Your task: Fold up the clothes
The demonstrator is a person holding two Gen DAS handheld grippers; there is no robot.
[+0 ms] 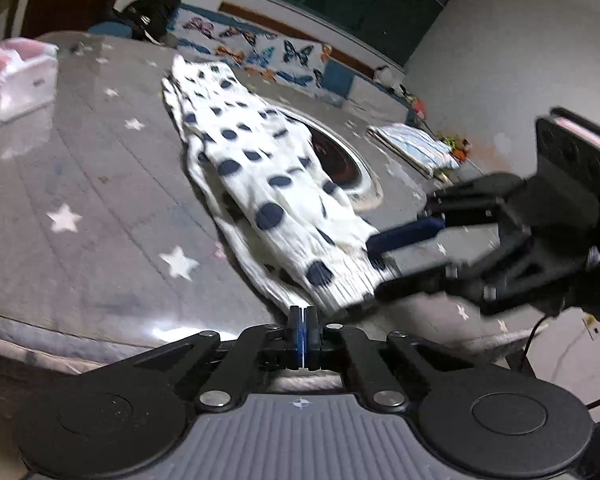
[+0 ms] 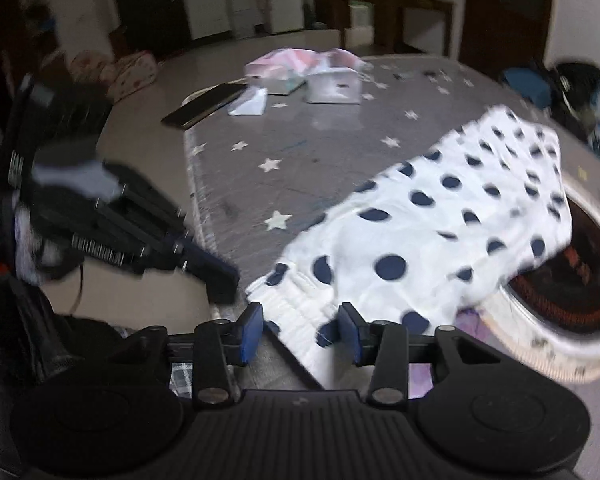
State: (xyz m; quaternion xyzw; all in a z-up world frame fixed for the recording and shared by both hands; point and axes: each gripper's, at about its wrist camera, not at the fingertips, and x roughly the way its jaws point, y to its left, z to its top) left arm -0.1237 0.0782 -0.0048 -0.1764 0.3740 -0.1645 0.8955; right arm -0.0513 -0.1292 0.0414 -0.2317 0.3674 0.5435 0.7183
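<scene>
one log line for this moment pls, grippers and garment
garment: polka-dot garment flat on star-print table | left hand-held gripper: shut, empty, at hem | right hand-held gripper: open, straddling the elastic hem

From my left wrist camera, my left gripper (image 1: 302, 322) has its blue pads pressed together with nothing between them, just at the near hem of the white polka-dot garment (image 1: 268, 196) lying on the star-patterned grey table (image 1: 80, 184). My right gripper (image 1: 396, 256) reaches its parted fingers to that hem from the right.

no legible text, labels too blurry
</scene>
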